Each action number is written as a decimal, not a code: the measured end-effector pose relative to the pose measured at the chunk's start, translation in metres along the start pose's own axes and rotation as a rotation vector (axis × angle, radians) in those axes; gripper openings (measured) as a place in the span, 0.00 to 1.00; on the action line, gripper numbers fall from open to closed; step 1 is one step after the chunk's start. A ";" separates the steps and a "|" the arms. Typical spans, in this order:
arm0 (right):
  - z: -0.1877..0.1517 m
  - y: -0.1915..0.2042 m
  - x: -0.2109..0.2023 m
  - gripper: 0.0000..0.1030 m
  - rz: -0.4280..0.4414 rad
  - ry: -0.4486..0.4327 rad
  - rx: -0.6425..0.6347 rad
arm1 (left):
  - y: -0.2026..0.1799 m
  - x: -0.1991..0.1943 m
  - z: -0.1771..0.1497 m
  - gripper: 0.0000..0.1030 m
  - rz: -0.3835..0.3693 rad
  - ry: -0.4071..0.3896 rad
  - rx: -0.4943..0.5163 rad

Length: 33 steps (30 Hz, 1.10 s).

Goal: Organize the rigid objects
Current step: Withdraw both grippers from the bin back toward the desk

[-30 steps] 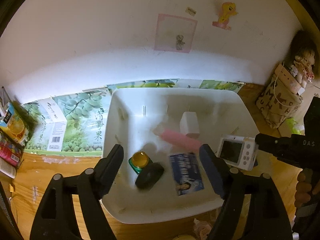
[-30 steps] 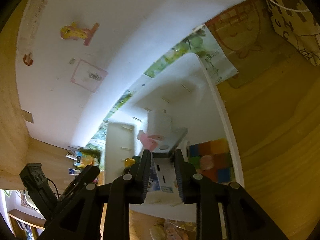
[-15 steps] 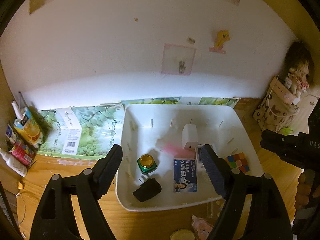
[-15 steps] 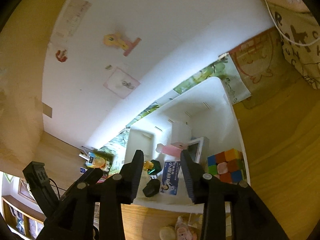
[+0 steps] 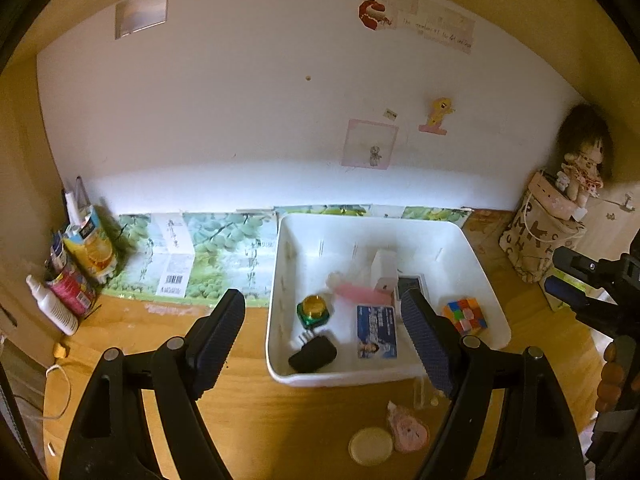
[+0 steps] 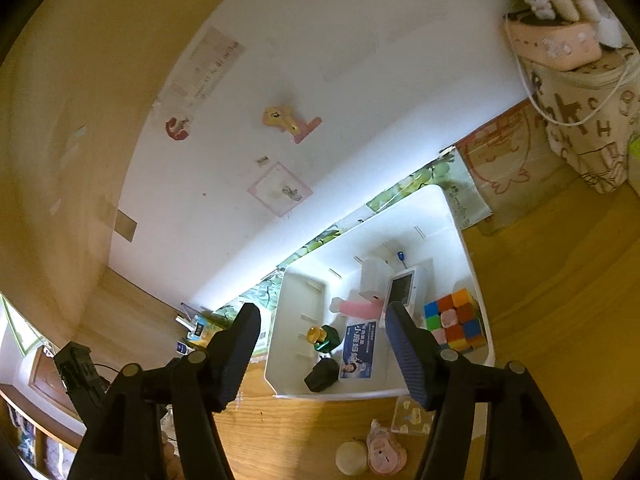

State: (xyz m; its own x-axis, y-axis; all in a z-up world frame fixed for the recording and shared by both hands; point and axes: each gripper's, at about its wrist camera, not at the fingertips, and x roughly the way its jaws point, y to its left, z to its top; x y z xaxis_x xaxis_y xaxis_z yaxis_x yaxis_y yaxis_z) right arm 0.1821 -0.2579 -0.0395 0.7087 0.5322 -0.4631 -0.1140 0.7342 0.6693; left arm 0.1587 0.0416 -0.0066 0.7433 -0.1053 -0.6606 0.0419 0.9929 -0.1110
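A white bin (image 5: 486, 280) (image 6: 478, 304) stands on the wooden desk. In it lie a white camera (image 6: 404, 290), a colour cube (image 5: 465, 314) (image 6: 454, 324), a pink tube (image 5: 362, 293), a white block (image 5: 383, 266), a blue card box (image 5: 377, 332) (image 6: 357, 350), a green jar with a gold lid (image 5: 313, 310) and a black plug (image 5: 313, 355) (image 6: 322, 374). My left gripper (image 5: 324, 338) is open and empty, held back above the bin's front. My right gripper (image 6: 322, 346) is open and empty, also above the bin's front.
A pink sachet (image 5: 408, 428) (image 6: 384, 450), a round cream lid (image 5: 370, 446) and a small clear packet (image 6: 412, 414) lie on the desk in front of the bin. Bottles and cartons (image 5: 76, 264) stand at the left. A cloth bag with a doll (image 5: 552, 228) stands at the right.
My right gripper let go of the white camera into the bin, opened wide and pulled back. My left gripper also drew back and up from the bin.
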 end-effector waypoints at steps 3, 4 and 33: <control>-0.012 0.004 -0.010 0.67 -0.016 -0.014 -0.006 | 0.003 -0.012 -0.009 0.81 -0.011 0.004 -0.001; -0.015 0.006 -0.012 0.67 -0.022 -0.018 -0.008 | 0.004 -0.016 -0.012 0.81 -0.015 0.006 0.002; -0.166 0.044 -0.061 0.74 -0.251 -0.105 -0.131 | 0.047 -0.038 -0.105 0.81 -0.034 0.252 0.047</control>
State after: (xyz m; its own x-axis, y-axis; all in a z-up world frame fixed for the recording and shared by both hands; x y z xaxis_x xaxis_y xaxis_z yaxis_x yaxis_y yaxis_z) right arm 0.0184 -0.1885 -0.0782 0.7933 0.2859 -0.5375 -0.0102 0.8890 0.4578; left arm 0.0624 0.0865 -0.0649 0.5515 -0.1434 -0.8218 0.0996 0.9894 -0.1057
